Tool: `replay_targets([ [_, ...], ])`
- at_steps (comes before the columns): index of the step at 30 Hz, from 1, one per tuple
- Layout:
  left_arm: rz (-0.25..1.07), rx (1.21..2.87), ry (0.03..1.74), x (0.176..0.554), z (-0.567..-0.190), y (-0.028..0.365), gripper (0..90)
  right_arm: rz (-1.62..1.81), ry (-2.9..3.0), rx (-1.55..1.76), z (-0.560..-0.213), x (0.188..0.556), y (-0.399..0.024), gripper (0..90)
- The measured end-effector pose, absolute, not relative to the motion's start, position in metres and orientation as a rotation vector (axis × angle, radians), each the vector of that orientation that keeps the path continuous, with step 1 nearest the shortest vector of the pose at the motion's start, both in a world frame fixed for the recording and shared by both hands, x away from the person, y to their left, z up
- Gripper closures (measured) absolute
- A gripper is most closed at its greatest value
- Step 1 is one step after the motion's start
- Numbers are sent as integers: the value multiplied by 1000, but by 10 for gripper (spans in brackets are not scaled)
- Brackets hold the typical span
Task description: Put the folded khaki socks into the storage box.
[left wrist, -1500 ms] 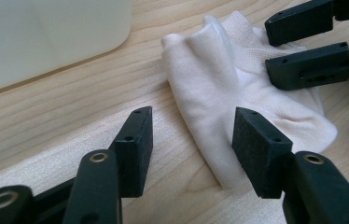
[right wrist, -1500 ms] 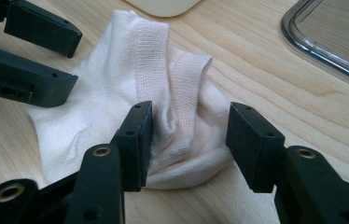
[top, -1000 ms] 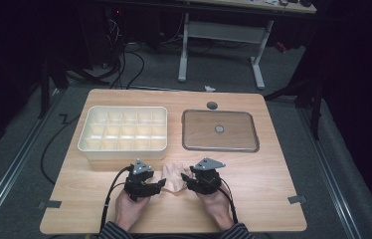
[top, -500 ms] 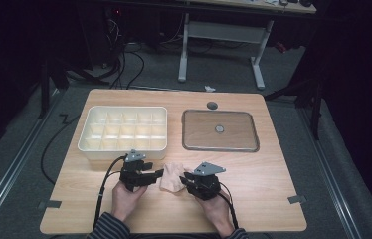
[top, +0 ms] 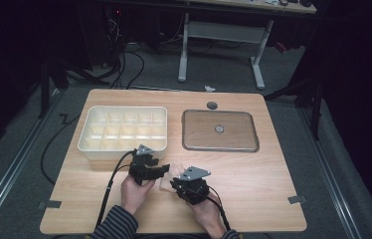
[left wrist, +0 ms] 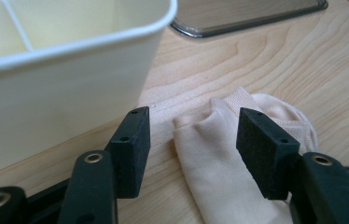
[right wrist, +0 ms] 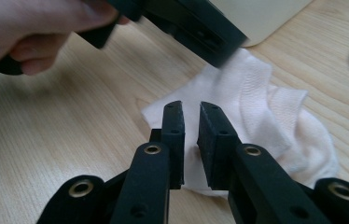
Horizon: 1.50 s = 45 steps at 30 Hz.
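The right gripper (right wrist: 190,114) has just been closing, and its jaws now stand nearly together with a slim gap, right over the near edge of the pale sock (right wrist: 261,116). Whether any fabric is actually pinched there is hard to tell, so no call on that. The left gripper (left wrist: 191,128) is roughly half open, pads straddling the sock's ribbed cuff end without pressing it.

The sock lies flat and rumpled on the wooden table (top: 253,174), just in front of the cream divided tray (top: 124,127), between the two hands. In the left gripper view its long axis runs from the gripper toward the clear lid (top: 220,130), cuff end away from the camera. The toe or heel end is too bunched to sort out.

Looks like the step in hand is getting a grip on both ends. To do it well, the right jaws probably want to bite one layer of the edge low against the table, and the left should close squarely across the cuff, not on a corner, so the sock doesn't slide.
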<state>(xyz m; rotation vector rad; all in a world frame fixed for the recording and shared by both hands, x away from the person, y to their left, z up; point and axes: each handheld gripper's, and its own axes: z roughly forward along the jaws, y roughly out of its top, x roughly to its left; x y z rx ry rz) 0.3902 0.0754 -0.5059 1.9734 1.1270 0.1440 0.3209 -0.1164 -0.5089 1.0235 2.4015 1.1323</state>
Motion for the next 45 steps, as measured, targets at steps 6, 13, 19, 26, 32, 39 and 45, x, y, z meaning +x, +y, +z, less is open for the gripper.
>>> replay_targets([
  [6,137,2017,1146,396,-516,69,482,1102,2427,1007,-515,320,-112,810],
  [13,159,2070,1137,397,-523,65,620,1048,2450,988,-521,318,-110,845],
  [19,158,2079,1106,396,-524,67,674,1014,2477,970,-527,317,-105,860],
  [26,155,2084,1084,396,-525,68,705,1029,2471,967,-528,316,-107,860],
  [32,102,2083,1085,398,-524,70,793,1039,2482,965,-528,317,-108,856],
  [39,51,2078,1092,401,-523,75,826,1067,2468,981,-530,316,-110,855],
  [45,58,2090,1078,400,-521,78,831,1099,2478,976,-531,316,-112,817],
])
